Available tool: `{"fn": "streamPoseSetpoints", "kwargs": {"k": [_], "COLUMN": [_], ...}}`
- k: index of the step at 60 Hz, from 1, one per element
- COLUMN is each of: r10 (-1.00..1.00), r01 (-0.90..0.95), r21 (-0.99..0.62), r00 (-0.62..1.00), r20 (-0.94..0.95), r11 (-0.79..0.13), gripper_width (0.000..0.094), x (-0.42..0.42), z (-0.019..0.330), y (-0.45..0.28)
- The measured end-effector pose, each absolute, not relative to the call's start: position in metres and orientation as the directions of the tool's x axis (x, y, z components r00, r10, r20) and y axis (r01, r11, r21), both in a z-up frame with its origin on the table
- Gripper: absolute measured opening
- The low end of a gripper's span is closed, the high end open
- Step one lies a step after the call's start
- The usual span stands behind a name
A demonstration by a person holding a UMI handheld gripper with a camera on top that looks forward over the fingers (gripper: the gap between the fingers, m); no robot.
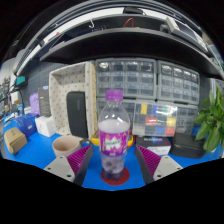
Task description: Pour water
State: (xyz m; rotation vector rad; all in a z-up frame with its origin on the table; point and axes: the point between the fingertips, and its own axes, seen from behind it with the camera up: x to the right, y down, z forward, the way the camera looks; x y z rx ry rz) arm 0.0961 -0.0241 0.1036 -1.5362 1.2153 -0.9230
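So the bottle (114, 135) sits dead centre in the lower half of the frame, standing upright on a small red coaster-looking disc (116, 179) on the blue table (35, 158). It's clear plastic with a purple cap and a purple label, and looks like it has liquid inside. The gripper (114, 163) is spread around it: the left finger's purple pad (83, 161) and the right one are on either side of the bottle's lower body, and I honestly can't tell if they're touching it or just sitting very close, but the bottle is resting on its own base. A little left of the bottle, at lower left, there's a small tan cup (65, 146) on the table. Far left has a yellowish box-like thing (14, 139). On the right edge there's a green leafy plant (212, 122), and behind the bottle, upper centre to upper right, a wall of small storage drawers (150, 82) plus some colourful bins (160, 117).
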Motion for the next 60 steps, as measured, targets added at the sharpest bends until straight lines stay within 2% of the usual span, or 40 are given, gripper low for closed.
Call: {"fn": "streamPoseSetpoints", "kwargs": {"k": [7,14,39,47,60], "r10": [-0.978,-0.985,-0.988,-0.992,-0.997], "r01": [-0.361,-0.426,-0.354,-0.324,-0.299], "r21": [-0.929,-0.904,-0.933,-0.944,-0.953], "r00": [0.210,0.167,0.112,0.081,0.040], "r20": [0.001,-0.039,-0.106,-0.097,-0.070], "r11": [-0.078,-0.036,0.060,0.066,0.055], "gripper_width": [0.0856,0.0861,0.0862,0.0860,0.0863], "x": [0.049,0.004,-0.072,-0.080,-0.086], "z": [0.085,0.089,0.205,0.228,0.243], "y": [-0.016,0.003,0.073,0.071,0.062]}}
